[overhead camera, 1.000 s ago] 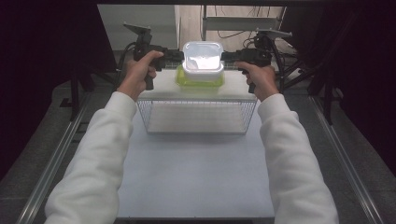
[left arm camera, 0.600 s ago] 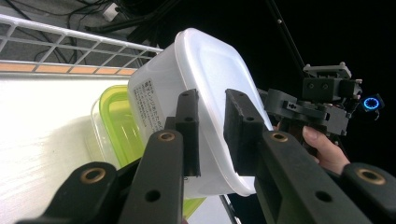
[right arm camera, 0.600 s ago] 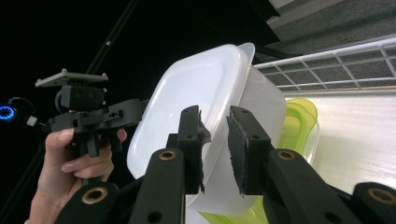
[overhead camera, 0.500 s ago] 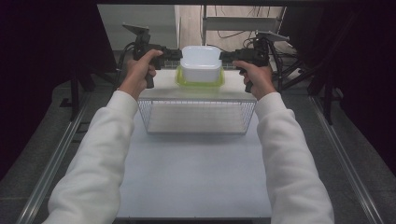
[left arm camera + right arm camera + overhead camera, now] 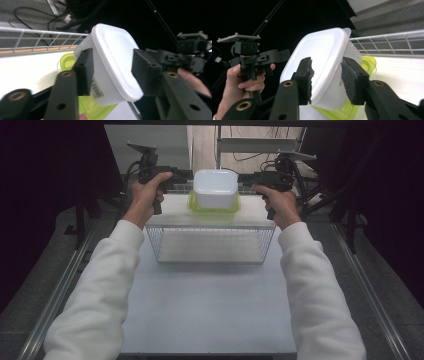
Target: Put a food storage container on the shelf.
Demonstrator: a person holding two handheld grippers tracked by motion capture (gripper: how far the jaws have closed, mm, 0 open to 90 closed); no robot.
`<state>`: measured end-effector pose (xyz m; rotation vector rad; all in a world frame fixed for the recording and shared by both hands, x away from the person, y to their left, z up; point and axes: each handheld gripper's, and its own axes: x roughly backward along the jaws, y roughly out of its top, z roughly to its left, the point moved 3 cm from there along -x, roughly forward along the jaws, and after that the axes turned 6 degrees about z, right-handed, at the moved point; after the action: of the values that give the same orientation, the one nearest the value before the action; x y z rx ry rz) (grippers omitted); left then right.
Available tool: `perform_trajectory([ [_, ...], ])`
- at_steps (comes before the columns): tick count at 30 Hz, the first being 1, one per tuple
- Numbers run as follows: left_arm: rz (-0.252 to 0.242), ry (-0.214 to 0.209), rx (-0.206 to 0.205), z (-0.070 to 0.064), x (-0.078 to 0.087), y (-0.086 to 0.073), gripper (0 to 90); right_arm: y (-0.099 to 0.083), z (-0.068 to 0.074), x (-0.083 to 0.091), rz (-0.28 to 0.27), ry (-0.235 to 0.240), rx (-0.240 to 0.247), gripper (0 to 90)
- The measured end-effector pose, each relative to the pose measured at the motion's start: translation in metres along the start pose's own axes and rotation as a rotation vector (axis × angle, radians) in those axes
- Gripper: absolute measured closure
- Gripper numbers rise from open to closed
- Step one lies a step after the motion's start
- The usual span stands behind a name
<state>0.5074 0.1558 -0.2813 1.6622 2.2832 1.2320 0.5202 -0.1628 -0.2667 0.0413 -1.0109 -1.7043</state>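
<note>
Tilted further, tub (image 5: 215,188) between both open grippers

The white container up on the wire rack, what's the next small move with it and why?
Probably lift it straight up, both sides together. The white container sits upside down on the green lid atop the wire rack, with the left tool and right tool each straddling an opposite side, so an even lift should separate it without tilting.

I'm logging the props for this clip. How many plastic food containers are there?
1: a white container, upside down on its yellow-green lid atop the wire rack, between the left gripper and right gripper. Others may be hidden behind it.
</note>
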Motion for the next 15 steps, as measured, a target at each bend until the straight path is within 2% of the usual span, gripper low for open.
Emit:
perform_trajectory([
  [1,-0.006,0.003,-0.022,-0.004,0.005,-0.004,47.4,-0.002,0.005,0.006,-0.003,-0.009,0.033,55.7],
  [2,-0.006,0.003,-0.022,-0.004,0.005,-0.004,45.8,-0.002,0.005,0.006,-0.003,-0.009,0.033,55.7],
  [3,0.006,0.037,-0.067,-0.010,0.010,-0.009,43.5,-0.004,0.010,0.012,0.003,-0.031,0.073,53.8],
  [4,0.006,0.037,-0.067,-0.010,0.010,-0.009,42.3,-0.004,0.010,0.012,0.003,-0.031,0.073,53.8],
  [6,0.023,0.071,-0.118,-0.015,0.016,-0.017,41.1,-0.009,0.014,0.018,0.009,-0.061,0.123,52.1],
  [7,0.022,0.073,-0.146,-0.019,0.024,-0.025,39.1,-0.015,0.017,0.023,0.014,-0.064,0.158,50.7],
  [9,0.032,0.100,-0.182,-0.021,0.031,-0.033,36.5,-0.024,0.017,0.028,0.025,-0.077,0.193,49.5],
  [11,0.044,0.121,-0.202,-0.023,0.037,-0.043,34.2,-0.033,0.017,0.032,0.030,-0.089,0.229,48.2],
  [13,0.056,0.144,-0.234,-0.024,0.042,-0.055,32.3,-0.043,0.015,0.037,0.033,-0.074,0.251,47.2],
  [14,0.056,0.144,-0.234,-0.024,0.042,-0.055,31.7,-0.043,0.015,0.037,0.033,-0.074,0.251,47.2],
  [15,0.063,0.150,-0.260,-0.026,0.046,-0.069,31.1,-0.052,0.014,0.042,0.037,-0.068,0.280,45.3],
])
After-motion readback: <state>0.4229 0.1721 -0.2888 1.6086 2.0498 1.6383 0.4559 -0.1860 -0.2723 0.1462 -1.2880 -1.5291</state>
